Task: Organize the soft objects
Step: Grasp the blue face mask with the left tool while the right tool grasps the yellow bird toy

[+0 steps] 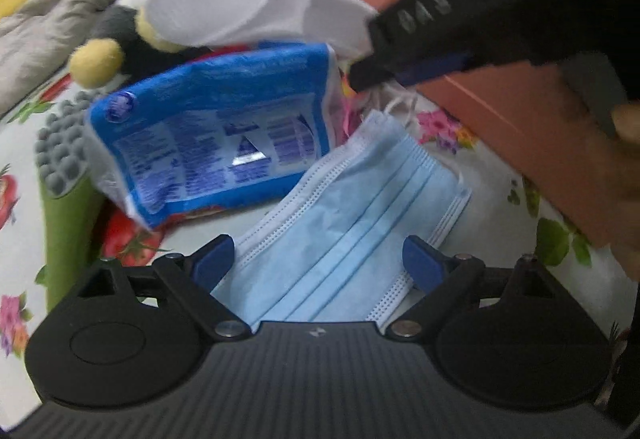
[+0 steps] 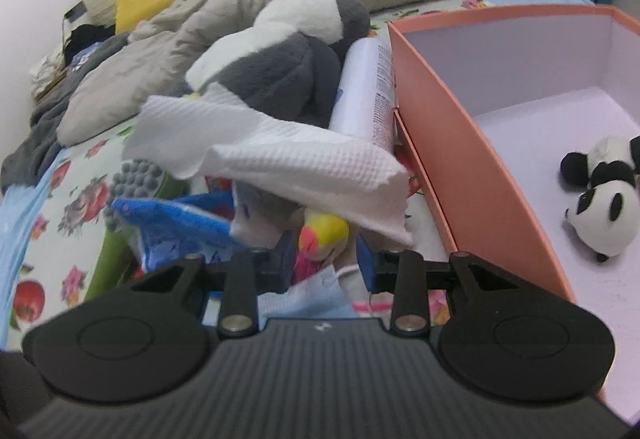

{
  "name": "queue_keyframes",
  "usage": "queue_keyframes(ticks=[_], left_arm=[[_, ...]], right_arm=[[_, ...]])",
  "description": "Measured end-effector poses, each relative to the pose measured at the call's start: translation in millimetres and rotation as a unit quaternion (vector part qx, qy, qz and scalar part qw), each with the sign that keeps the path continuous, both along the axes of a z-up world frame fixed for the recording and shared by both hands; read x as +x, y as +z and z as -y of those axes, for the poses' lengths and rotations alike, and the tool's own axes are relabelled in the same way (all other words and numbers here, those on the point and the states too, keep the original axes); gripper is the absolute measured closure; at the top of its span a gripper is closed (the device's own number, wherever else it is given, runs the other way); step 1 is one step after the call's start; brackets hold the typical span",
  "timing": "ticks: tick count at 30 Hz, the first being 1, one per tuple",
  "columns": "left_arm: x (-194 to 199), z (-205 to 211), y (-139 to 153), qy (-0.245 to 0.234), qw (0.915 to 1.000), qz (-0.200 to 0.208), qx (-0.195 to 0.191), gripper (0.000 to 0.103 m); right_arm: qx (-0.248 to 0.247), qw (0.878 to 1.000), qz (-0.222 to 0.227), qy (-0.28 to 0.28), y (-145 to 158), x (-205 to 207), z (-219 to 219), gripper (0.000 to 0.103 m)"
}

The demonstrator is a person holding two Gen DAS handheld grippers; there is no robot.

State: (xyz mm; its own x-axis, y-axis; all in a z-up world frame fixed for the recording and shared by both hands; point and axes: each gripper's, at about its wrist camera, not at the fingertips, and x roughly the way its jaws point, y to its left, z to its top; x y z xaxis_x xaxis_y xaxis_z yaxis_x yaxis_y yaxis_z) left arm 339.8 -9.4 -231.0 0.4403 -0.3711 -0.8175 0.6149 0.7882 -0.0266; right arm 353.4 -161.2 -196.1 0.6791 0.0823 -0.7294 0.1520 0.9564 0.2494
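Blue wipes pack (image 1: 212, 131) label unreadable; left gripper (image 1: 320, 259) spread.

My left claw (image 1: 318, 259) stands spread over the blue face mask (image 1: 352, 215), nothing between its fingers but the mask. Ahead, the blue wipes packet (image 1: 208, 135) blocks the left; the right claw (image 1: 404, 75) and the orange box (image 1: 520, 119) close the right. Inside the box, bare floor (image 2: 540, 143) lies open beside the plush panda (image 2: 600, 207). A white paper towel (image 2: 280, 155) overhangs my right claw's path.
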Motion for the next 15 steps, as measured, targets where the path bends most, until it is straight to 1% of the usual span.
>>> queue_keyframes(ticks=[2,4,7,8,10,13,15], left_arm=[[3.4,2.6,-6.2,-0.011,0.9999,-0.009,0.007,0.009],[2.8,3.5,-9.9,-0.017,0.9997,-0.004,0.015,0.009],[3.4,0.3,-10.5,-0.020,0.9997,-0.010,0.010,0.010],[3.2,-0.6,-10.7,-0.019,0.9997,-0.011,0.009,0.011],[0.8,-1.1,-10.4,-0.023,0.9996,-0.011,0.012,0.013],[-3.3,-2.3,-8.4,-0.021,0.9996,-0.012,0.012,0.021],[-6.1,-2.4,-6.4,-0.017,0.9997,-0.013,0.015,0.030]], right_arm=[[0.005,1.000,-0.011,-0.006,-5.2,6.6,1.1,0.066],[0.021,1.000,-0.020,-0.009,-10.0,10.8,3.2,0.066],[0.028,0.999,-0.026,-0.008,-14.4,13.8,3.0,0.067],[0.033,0.999,-0.028,-0.007,-15.6,14.6,3.3,0.071],[0.033,0.999,-0.029,-0.008,-16.2,14.5,3.5,0.071],[0.034,0.999,-0.028,-0.006,-14.8,13.6,3.8,0.071],[0.032,0.999,-0.026,-0.004,-12.5,11.5,2.9,0.072]])
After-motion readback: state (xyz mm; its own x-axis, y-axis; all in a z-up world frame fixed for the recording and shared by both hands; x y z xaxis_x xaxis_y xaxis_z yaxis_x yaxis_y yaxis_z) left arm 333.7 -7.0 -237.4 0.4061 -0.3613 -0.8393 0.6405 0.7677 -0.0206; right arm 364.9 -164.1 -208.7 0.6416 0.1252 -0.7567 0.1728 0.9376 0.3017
